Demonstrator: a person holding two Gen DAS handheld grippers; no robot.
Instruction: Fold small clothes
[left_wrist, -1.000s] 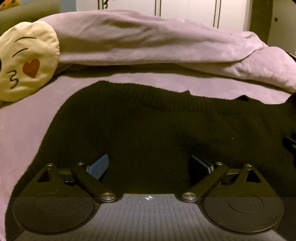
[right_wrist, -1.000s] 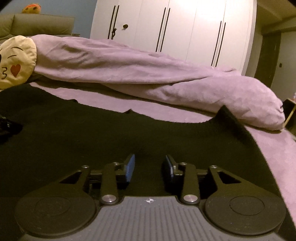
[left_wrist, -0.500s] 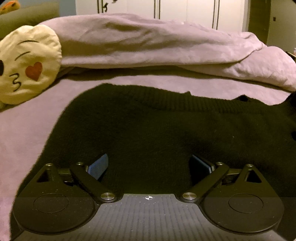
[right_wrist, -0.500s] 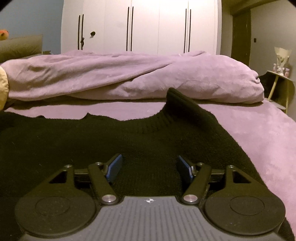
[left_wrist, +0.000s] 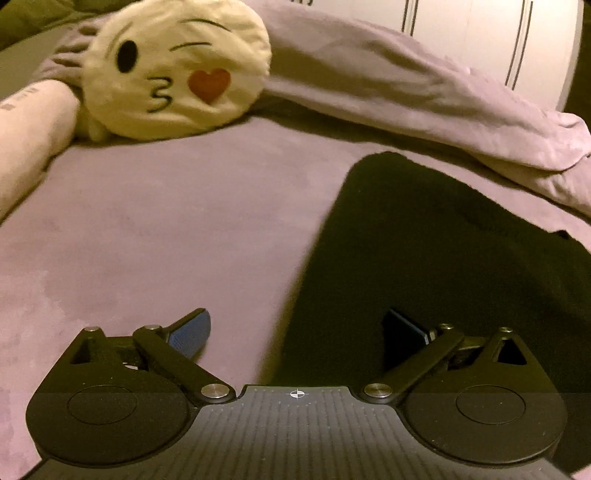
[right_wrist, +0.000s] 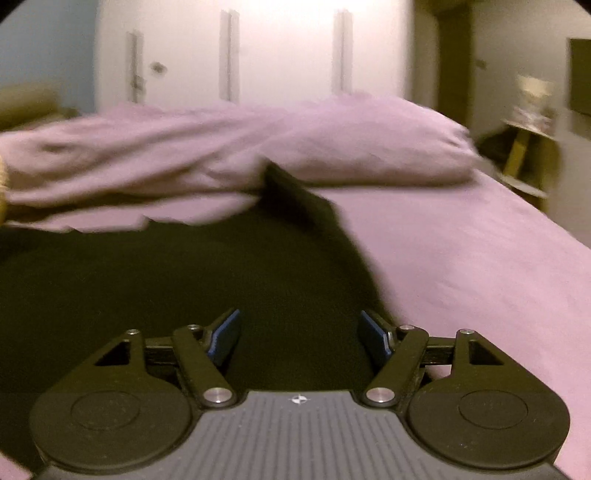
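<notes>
A home bedroom: a bed (left_wrist: 155, 229) under a mauve sheet, a rumpled duvet (right_wrist: 229, 147) heaped across it, a kissing-face cushion (left_wrist: 177, 70), tall white wardrobe doors (right_wrist: 280, 51) behind, a small bedside shelf (right_wrist: 528, 147).

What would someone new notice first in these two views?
Probably the round yellow kissing-face cushion, lying at the far left of the bed against the bunched purple duvet. Next, the black knit garment spread flat on the purple sheet, with the left gripper and right gripper both open above its opposite side edges.
</notes>
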